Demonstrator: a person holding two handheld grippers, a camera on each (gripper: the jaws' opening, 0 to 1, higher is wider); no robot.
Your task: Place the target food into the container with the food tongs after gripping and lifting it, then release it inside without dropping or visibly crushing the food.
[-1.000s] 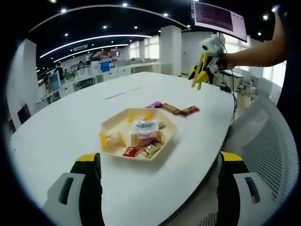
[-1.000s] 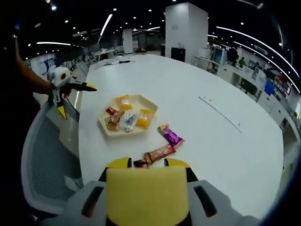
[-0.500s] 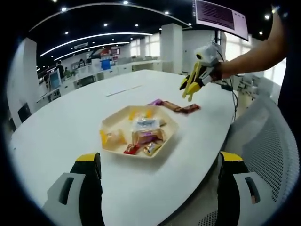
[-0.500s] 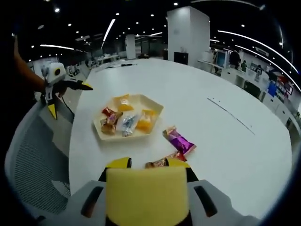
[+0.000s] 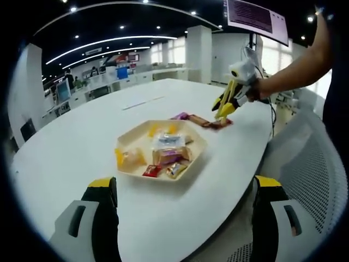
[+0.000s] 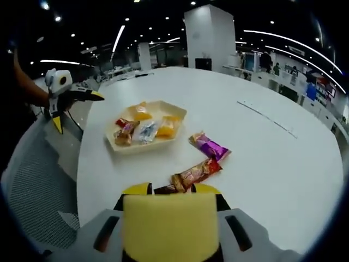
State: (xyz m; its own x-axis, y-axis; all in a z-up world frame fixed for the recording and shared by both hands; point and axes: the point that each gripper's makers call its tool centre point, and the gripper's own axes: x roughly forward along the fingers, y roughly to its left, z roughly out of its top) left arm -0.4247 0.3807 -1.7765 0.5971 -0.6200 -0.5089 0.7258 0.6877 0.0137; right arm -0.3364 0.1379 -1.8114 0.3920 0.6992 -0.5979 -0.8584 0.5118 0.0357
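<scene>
Overhead monitor [image 5: 255, 18] text too small to read, snack wrappers illegible

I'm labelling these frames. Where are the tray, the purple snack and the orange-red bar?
tray [image 6: 113, 143], right gripper view, near rim.
purple snack [image 6: 210, 147], right gripper view, middle of wrapper.
orange-red bar [image 6: 196, 172], right gripper view, middle of wrapper.

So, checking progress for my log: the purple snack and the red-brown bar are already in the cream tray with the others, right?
No. In the right gripper view the purple snack and red-brown bar lie on the white table, beside the cream tray, not in it.
</scene>
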